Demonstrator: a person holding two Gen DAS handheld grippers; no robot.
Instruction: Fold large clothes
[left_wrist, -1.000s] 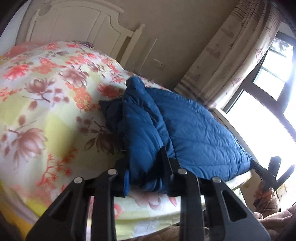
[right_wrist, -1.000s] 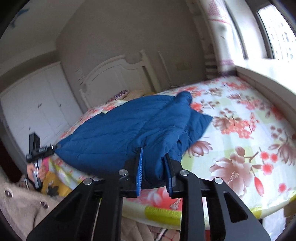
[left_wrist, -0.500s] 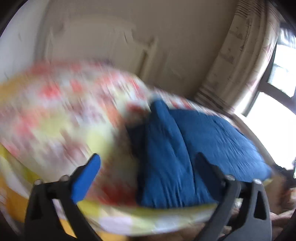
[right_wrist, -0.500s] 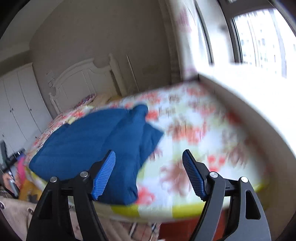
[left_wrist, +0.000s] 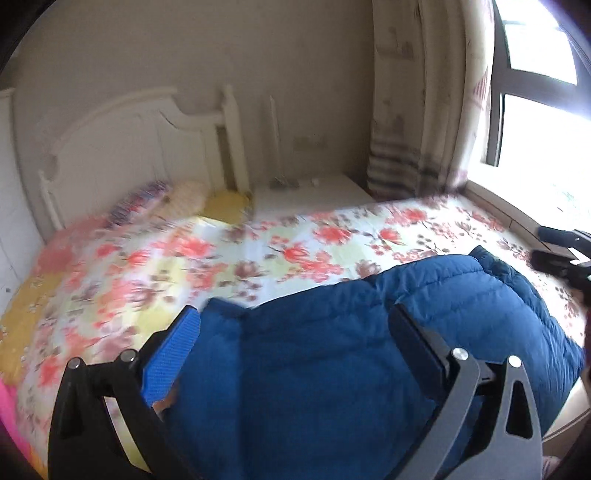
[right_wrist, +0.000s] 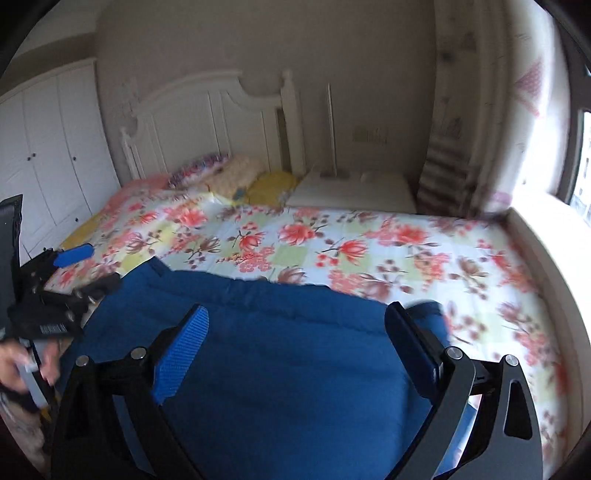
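Observation:
A blue quilted jacket (left_wrist: 332, 354) lies folded on the floral bed (left_wrist: 258, 251), close to the near edge. My left gripper (left_wrist: 295, 314) hovers above it, jaws wide open, pads clear of the cloth. The right gripper (right_wrist: 298, 312) also hangs over the jacket (right_wrist: 295, 350); its jaws are opening and nothing is pinched between them. Each wrist view catches the other tool: the right gripper (left_wrist: 557, 254) at the right edge, the left gripper (right_wrist: 62, 273) at the left edge with a person's hand (right_wrist: 18, 365) below it. The jacket's near part is hidden behind the fingers.
A white headboard (right_wrist: 221, 122) and pillows (right_wrist: 236, 173) are at the far end. A white nightstand (right_wrist: 351, 188) stands beside them, a curtain (left_wrist: 417, 110) and window (left_wrist: 539, 122) to the right, a white wardrobe (right_wrist: 48, 147) on the left.
Both grippers were shut on the jacket's folded edge a second ago. They have let go, opened wide, and pulled back and up, and both views now face the headboard.

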